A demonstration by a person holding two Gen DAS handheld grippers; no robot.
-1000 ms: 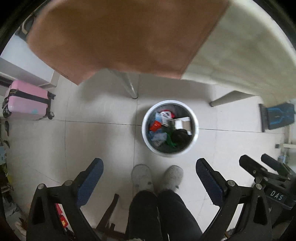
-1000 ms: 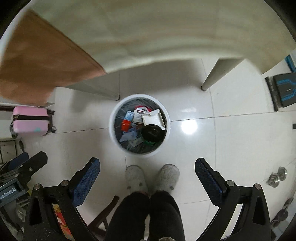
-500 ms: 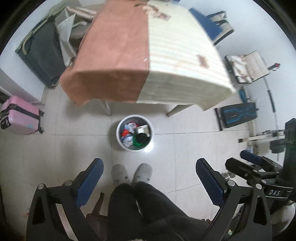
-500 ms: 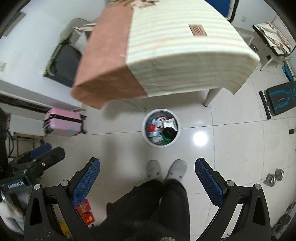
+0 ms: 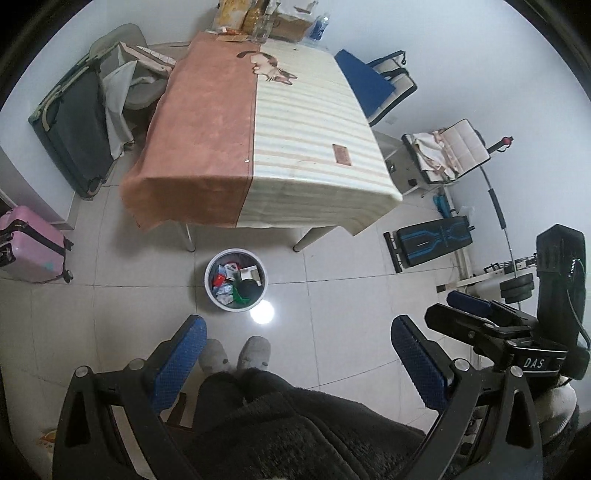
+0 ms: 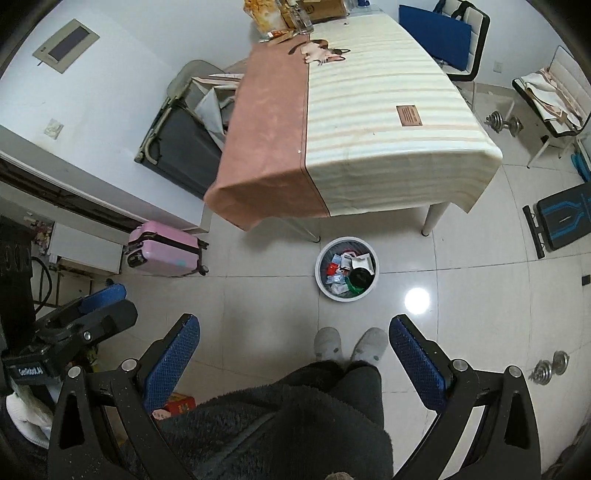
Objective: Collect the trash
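A round white trash bin [image 5: 211,291] stands on the tiled floor in front of the table, filled with wrappers, paper and a dark round item; it also shows in the right wrist view [image 6: 320,282]. My left gripper [image 5: 297,363] is open and empty, held high above the floor and the person's slippers. My right gripper [image 6: 293,360] is open and empty at a similar height. Each gripper shows at the edge of the other's view, the right gripper [image 5: 476,314] and the left gripper [image 6: 92,310].
A table with a brown and striped cloth [image 5: 258,147] stands behind the bin, with bags and boxes [image 5: 258,18] at its far end. A pink suitcase [image 5: 29,243], a dark suitcase [image 5: 74,129], chairs [image 5: 380,85], a bench [image 5: 432,240] and dumbbells [image 6: 550,365] stand around.
Both grippers have risen far above the bin and tilted up; the bin looks much smaller and the whole tabletop and room have come into view. Both stay open and empty.
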